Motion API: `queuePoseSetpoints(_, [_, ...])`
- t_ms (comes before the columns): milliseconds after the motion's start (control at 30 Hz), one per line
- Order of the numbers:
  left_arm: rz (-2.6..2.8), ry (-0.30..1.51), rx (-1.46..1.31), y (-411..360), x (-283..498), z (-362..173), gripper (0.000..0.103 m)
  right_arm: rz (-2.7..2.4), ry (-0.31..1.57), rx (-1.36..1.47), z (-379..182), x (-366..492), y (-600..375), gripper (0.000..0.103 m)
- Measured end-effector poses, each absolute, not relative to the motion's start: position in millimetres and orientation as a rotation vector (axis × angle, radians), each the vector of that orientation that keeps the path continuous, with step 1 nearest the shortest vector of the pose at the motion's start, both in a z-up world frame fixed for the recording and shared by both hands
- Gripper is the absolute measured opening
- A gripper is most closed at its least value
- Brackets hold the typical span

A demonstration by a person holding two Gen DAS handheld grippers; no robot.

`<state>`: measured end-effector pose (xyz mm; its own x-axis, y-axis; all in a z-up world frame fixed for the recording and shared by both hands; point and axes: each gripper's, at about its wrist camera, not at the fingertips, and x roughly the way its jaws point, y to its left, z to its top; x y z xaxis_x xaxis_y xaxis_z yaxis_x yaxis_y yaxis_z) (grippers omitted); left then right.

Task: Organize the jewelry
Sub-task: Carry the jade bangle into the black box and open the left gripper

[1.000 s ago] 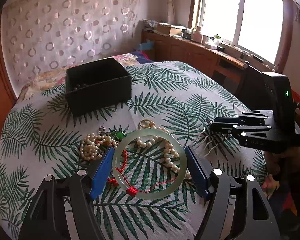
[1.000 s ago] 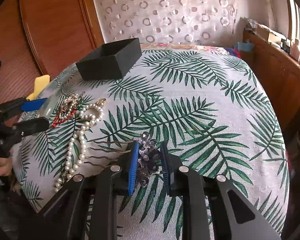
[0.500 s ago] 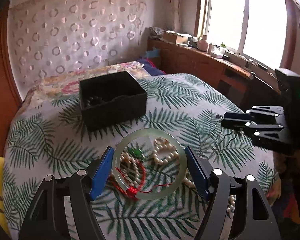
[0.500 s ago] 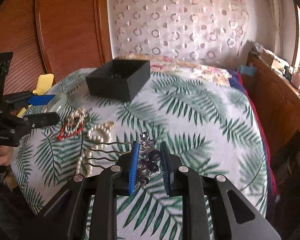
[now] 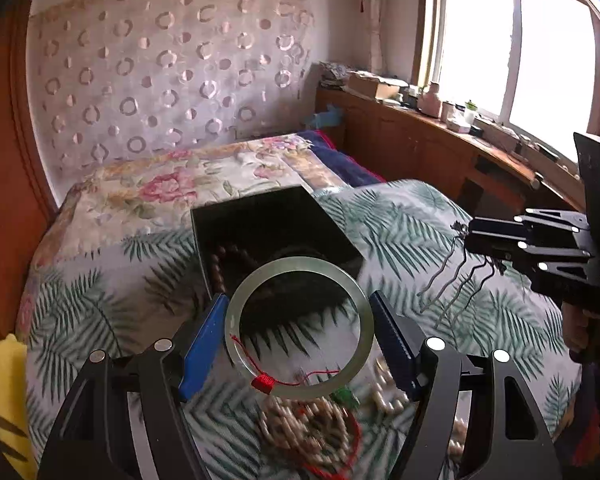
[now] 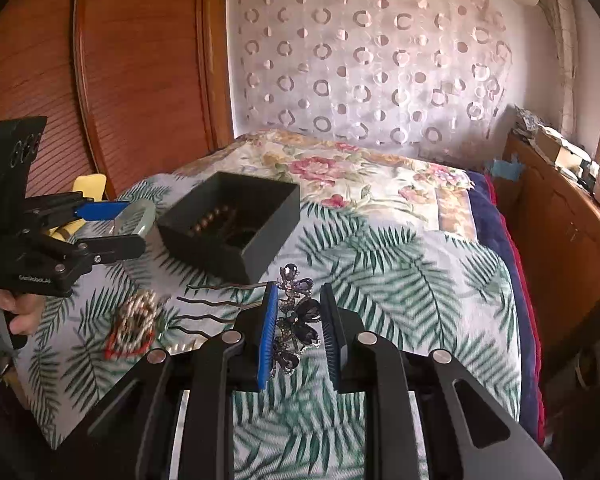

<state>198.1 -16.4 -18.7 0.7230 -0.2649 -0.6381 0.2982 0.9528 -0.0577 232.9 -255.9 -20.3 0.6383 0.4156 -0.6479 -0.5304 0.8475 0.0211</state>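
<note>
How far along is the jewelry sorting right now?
Done: brown beads lie in the black box. In hand: left gripper holds the jade bangle, right gripper the hair comb. Left: the pearl pile on the cloth.

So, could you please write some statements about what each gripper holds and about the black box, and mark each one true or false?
1. The left gripper holds a pale green bangle across its width. True.
2. The right gripper is empty. False: it is shut on a dark jewelled hair comb with wavy prongs.
3. The black box has a lid on. False: it is open, and brown beads lie inside.
4. A red cord is tied to the bangle. True.
5. All the jewelry is already in the box. False: pearl strands still lie on the leaf-print cloth.
</note>
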Motion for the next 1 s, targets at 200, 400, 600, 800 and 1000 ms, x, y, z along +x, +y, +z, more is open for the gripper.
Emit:
queuePoseSetpoints(200, [-0.301, 0.711, 0.034, -13, 238, -17, 0.069, 0.557, 0.695, -0.187, -17, 265, -245, 0.024])
queuePoseSetpoints(400, [-0.294, 0.751, 0.019, -10, 267, -29, 0.069, 0.565, 0.706, -0.199, -17, 294, -236, 0.024])
queuePoseSetpoints(600, [-0.283, 0.773, 0.009, -6, 282, -33, 0.069, 0.575, 0.717, -0.207, -18, 315, -226, 0.024])
queuePoseSetpoints(800, [-0.272, 0.776, -0.003, 0, 289, -30, 0.069, 0.582, 0.714, -0.224, -20, 330, -213, 0.024])
queuePoseSetpoints(1000, [-0.261, 0.759, -0.009, 7, 286, -26, 0.073, 0.597, 0.715, -0.230, -23, 339, -199, 0.024])
